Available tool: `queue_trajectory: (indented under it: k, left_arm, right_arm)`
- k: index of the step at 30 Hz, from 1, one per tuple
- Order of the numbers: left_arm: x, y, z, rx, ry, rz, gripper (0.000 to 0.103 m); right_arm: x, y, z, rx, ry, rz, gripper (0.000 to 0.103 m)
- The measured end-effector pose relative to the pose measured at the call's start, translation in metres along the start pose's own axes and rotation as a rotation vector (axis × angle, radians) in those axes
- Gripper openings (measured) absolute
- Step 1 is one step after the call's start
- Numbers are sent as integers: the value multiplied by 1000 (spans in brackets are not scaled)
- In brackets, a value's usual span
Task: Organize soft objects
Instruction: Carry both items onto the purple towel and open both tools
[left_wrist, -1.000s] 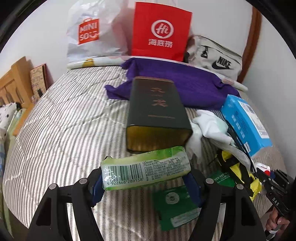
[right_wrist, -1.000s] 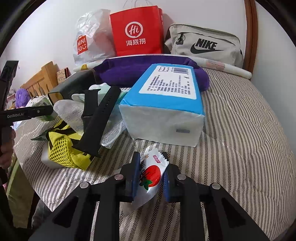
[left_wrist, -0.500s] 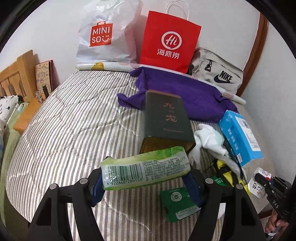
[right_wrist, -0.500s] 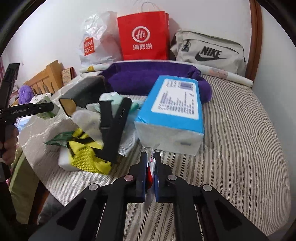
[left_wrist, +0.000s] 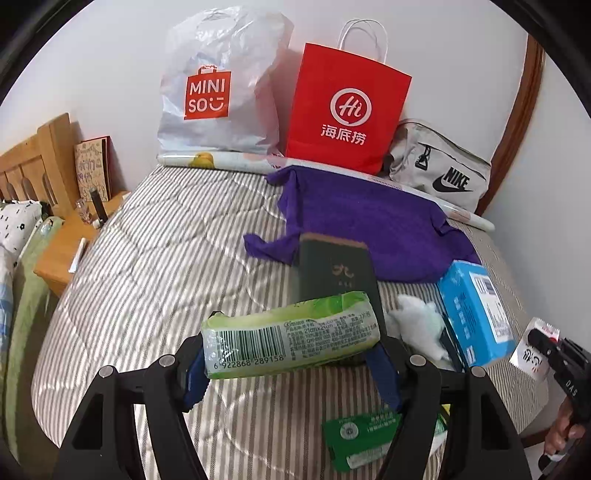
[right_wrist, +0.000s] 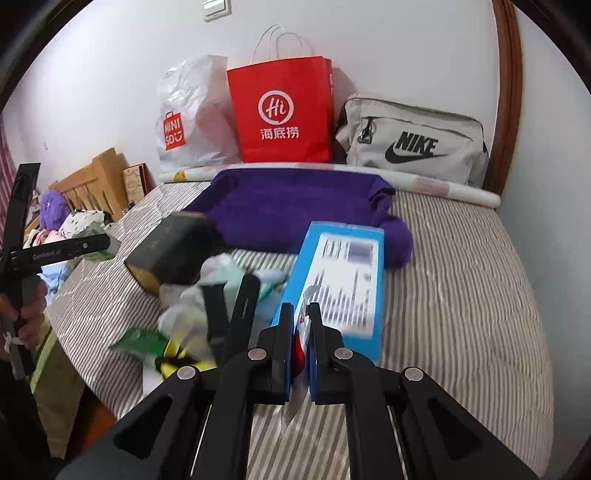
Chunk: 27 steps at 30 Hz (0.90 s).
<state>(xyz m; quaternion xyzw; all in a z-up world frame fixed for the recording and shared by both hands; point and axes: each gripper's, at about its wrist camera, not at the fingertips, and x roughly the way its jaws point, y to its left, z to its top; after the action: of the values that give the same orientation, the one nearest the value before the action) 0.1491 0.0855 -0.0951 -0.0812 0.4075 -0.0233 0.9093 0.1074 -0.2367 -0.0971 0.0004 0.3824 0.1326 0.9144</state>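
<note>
1. A green tissue pack (left_wrist: 291, 334) is pinched across its length between the blue pads of the left gripper (left_wrist: 291, 363) and is held in the air above the striped bedcover (left_wrist: 155, 266). Its barcode side is turned towards the camera, and the soft wrapper is bowed slightly between the pads.

2. A small white sachet (right_wrist: 300, 332) with red print is clamped by the right gripper (right_wrist: 299, 354), whose jaws are pressed almost together on it. The sachet is also carried clear of the bed; it is flattened edge-on and hangs limp below the pads.

3. The task is judged to be at an early stage: two soft items are lifted, but neither has been set down anywhere yet.

4. A heap is left near the bed's edge: a blue tissue pack (right_wrist: 340, 280), a dark box (left_wrist: 332, 273), a black strap (right_wrist: 236, 314), white crumpled plastic (left_wrist: 417, 325), something yellow and meshy (right_wrist: 177, 360), and a green packet (left_wrist: 358, 439).

5. A purple cloth (left_wrist: 369, 229) is spread further back, before a red bag (left_wrist: 343, 110), a white bag (left_wrist: 218, 85) and a grey bag (left_wrist: 439, 170).

6. Which bag is meant for the items cannot be told.
</note>
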Motion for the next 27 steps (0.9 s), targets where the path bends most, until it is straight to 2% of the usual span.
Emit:
queue_trajectory:
  k: [15,23,27]
  left_arm:
    - [38,-11,83,66,-1,28,70]
    - [84,-25,117,58,51,-42,70]
    - [109,-40,128,112,58,0,71]
  right_arm:
    - [66,-23,103,-41,-12,-19,7]
    - [128,-44,136,-28,71,-2,7]
    - [161,-50,142,-16,142,55,7]
